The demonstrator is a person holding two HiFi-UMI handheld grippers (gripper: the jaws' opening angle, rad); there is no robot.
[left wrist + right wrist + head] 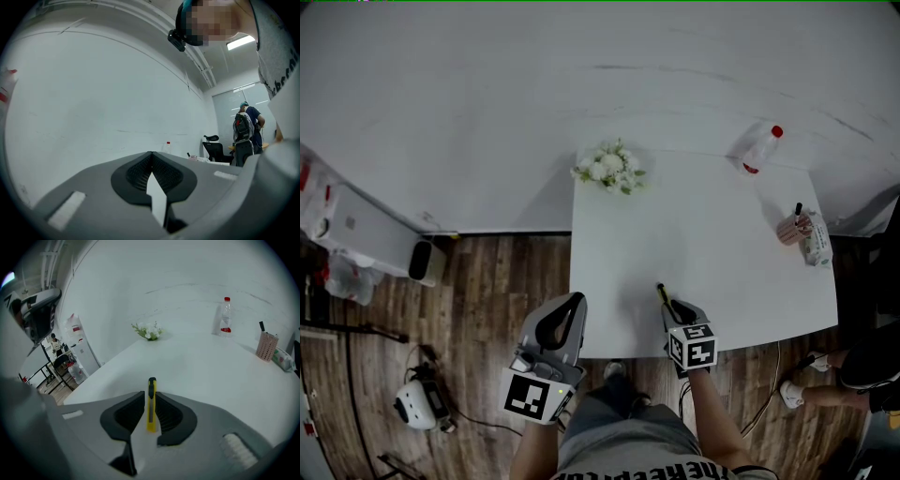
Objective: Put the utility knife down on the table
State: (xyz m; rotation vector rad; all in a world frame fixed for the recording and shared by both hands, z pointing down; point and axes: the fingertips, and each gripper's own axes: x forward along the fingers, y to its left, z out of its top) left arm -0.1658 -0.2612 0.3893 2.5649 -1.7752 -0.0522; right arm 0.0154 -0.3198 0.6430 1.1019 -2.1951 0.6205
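Note:
A yellow and black utility knife [151, 404] stands between the pads of my right gripper [151, 405], which is shut on it. In the head view the knife [663, 296] juts out past that gripper [671, 307] over the near edge of the white table [712, 244]. My left gripper [565, 314] hangs off the table's left front corner, above the wooden floor. In the left gripper view its pads [151, 174] meet at the tips with nothing between them, pointing at a bare white wall.
On the table stand a bunch of white flowers [609, 168] at the back left, a clear bottle with a red cap [761, 150] at the back right, and a pink pen holder [792, 228] with a small carton [815, 242] by the right edge. A second person's leg [825, 392] is at the lower right.

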